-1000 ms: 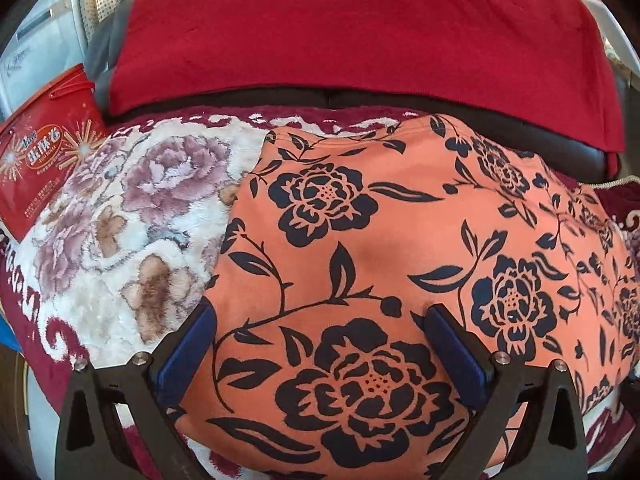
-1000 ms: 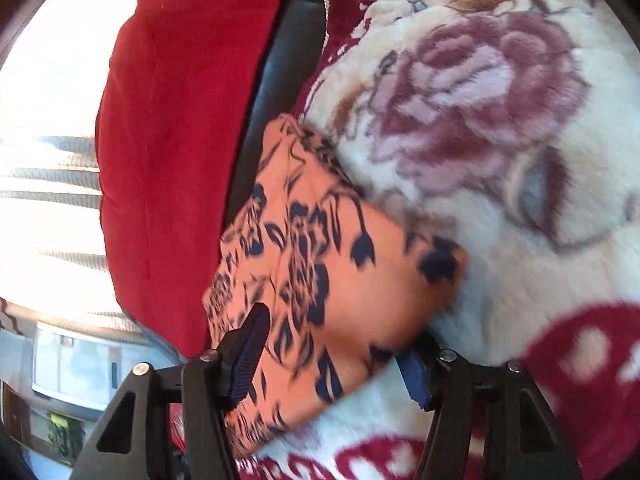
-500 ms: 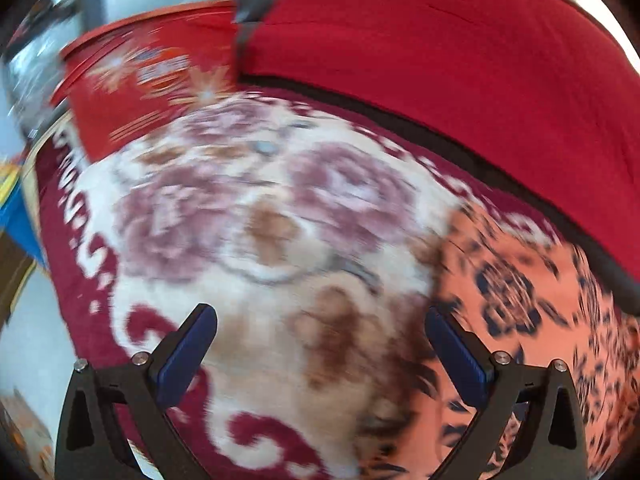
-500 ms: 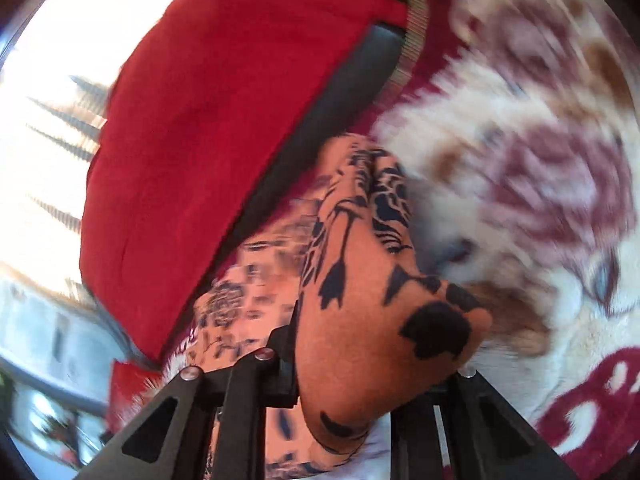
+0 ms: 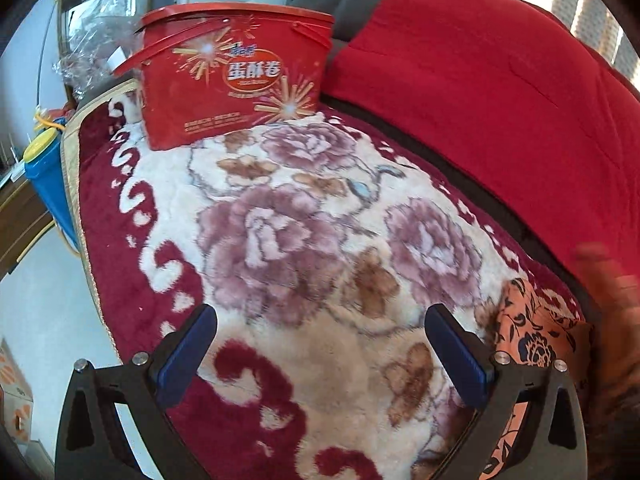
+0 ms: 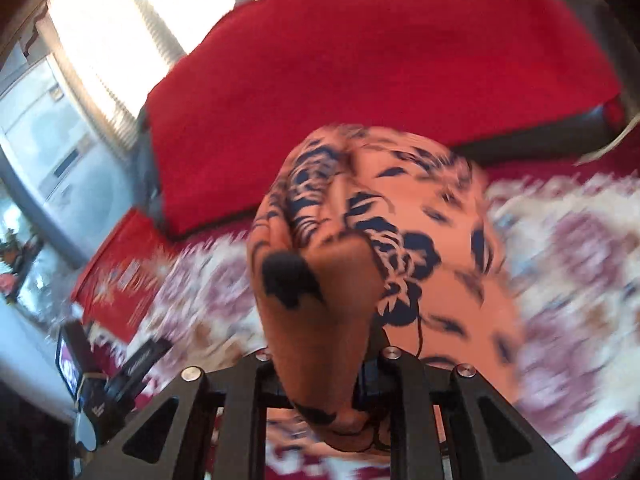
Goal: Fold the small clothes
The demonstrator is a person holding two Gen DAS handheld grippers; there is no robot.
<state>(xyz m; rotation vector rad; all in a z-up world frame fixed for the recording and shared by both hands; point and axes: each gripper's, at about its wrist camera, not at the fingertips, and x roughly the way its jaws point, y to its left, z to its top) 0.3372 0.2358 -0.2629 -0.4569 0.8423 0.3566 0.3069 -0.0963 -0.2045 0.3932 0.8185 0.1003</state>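
The orange garment with dark blue flowers (image 6: 404, 248) is folded into a small bundle. My right gripper (image 6: 324, 384) is shut on its near edge and holds it lifted over the floral blanket (image 6: 568, 248); the view is blurred by motion. In the left wrist view only a corner of the garment (image 5: 532, 332) shows at the right edge. My left gripper (image 5: 320, 356) is open and empty, above the floral blanket (image 5: 304, 240), well left of the garment.
A red snack tin (image 5: 236, 80) stands at the blanket's far left end; it also shows in the right wrist view (image 6: 120, 276). A red cushion (image 5: 500, 88) lines the sofa back. A blue container (image 5: 44, 184) sits beyond the sofa's left edge.
My right gripper closed on the garment's edge and lifted it. My left gripper swung left off the garment, bringing the red tin into view.
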